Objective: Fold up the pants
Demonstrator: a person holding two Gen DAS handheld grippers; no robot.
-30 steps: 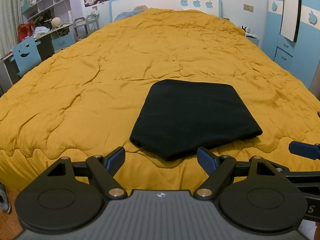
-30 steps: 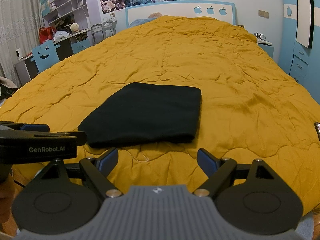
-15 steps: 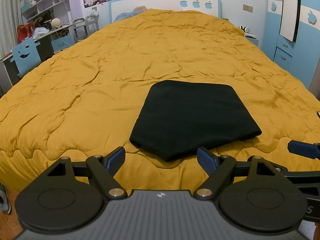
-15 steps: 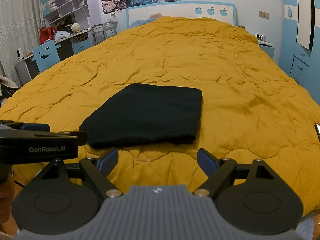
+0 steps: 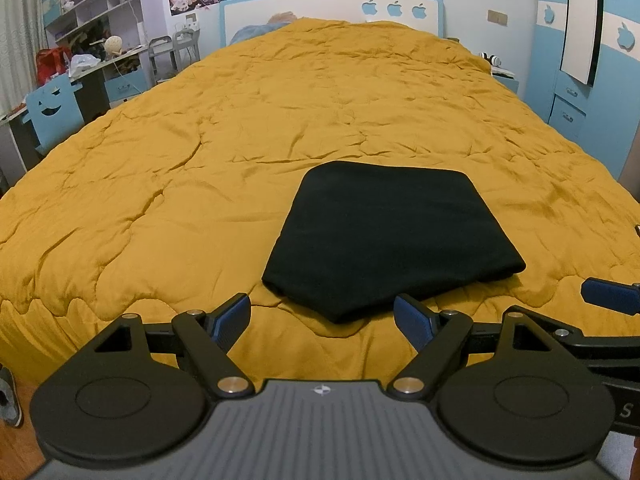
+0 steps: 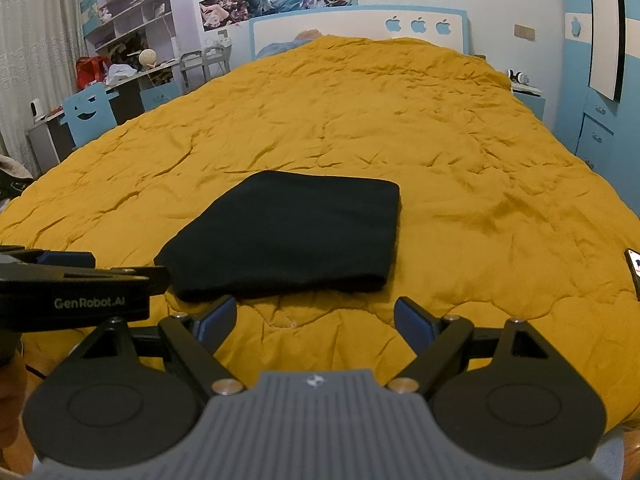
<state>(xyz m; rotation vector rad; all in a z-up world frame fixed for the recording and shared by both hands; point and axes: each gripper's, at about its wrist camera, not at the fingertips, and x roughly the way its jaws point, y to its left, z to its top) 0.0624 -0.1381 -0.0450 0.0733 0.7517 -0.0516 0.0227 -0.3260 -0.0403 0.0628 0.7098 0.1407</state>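
Left wrist view: next to nothing has changed over the last second. The left tongs (image 5: 322, 314) stay spread and empty, hanging over the near edge of the bed (image 5: 160, 184). The black pants (image 5: 384, 236) lie as a compact folded bundle on the yellow quilt near that edge, roughly midway along it, flat and unmoved. One blue fingertip of the right tongs (image 5: 610, 294) pokes in from the right, apart from the cloth.

Right wrist view: the same stillness. The right tongs (image 6: 314, 314) are spread, gripping nothing, just short of the bundle's near edge. The pants (image 6: 296, 236) sit squared up, with the left tongs (image 6: 64, 258) visible at the left, close beside the near-left corner of the bundle.

With both tongs clear and the bundle settled, the folding looks finished.
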